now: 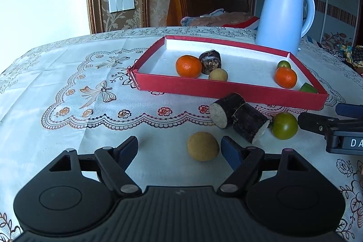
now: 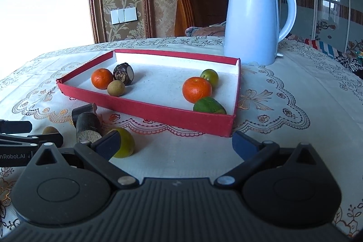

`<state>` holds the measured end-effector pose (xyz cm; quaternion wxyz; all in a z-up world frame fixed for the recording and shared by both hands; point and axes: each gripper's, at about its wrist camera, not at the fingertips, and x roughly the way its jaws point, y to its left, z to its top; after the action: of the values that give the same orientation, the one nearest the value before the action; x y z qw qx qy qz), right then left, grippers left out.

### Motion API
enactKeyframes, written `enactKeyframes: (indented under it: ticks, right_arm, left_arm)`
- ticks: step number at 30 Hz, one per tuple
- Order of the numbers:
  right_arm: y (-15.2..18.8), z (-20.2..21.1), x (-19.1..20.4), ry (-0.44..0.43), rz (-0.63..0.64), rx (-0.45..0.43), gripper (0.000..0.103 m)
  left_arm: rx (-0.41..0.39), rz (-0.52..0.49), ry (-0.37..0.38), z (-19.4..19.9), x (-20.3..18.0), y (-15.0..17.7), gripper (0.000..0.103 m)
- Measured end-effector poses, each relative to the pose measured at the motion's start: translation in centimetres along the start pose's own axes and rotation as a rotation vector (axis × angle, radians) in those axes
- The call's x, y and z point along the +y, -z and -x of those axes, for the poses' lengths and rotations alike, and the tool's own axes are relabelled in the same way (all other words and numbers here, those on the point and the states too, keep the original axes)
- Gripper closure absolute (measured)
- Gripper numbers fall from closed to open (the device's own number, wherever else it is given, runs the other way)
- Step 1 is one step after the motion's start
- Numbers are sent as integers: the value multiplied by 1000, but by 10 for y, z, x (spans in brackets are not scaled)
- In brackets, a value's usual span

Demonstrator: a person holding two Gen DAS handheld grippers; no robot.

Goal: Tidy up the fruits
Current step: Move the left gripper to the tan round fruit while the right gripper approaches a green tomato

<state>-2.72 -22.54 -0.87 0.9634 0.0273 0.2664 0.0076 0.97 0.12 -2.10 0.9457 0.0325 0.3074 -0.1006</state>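
Longan (image 1: 203, 146) on the tablecloth (image 1: 68, 87), lying between the spread fingers of the left gripper (image 1: 180, 150), close to its right finger and untouched. Sugarcane piece (image 1: 239, 117) rests just beyond, long axis running from far-left to near-right, beside a green fruit (image 1: 284, 125). Red tray (image 1: 204, 87) stands farther off. Right gripper (image 2: 174, 143) likewise released, empty, its left finger in front of the green fruit. Left hand is nearer the longan.

Open cloth lower left of the left wrist view; sugarcane piece (image 1: 238, 117) and green fruit (image 1: 284, 125) block the red tray (image 1: 226, 87) front wall, kettle (image 1: 281, 15) guards the upper right
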Motion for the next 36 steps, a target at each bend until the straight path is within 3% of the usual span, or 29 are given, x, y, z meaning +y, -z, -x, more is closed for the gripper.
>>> enactKeyframes:
  ticks: [21, 29, 36]
  right_arm:
    - [-1, -3, 21, -63, 103, 34, 0]
    - [-2, -14, 27, -14, 118, 90, 0]
    - [-1, -5, 13, 33, 36, 37, 0]
  left_arm:
    - [34, -2, -6, -4, 0, 0, 23]
    - [34, -3, -7, -4, -1, 0, 23]
    - [34, -3, -7, -4, -1, 0, 23]
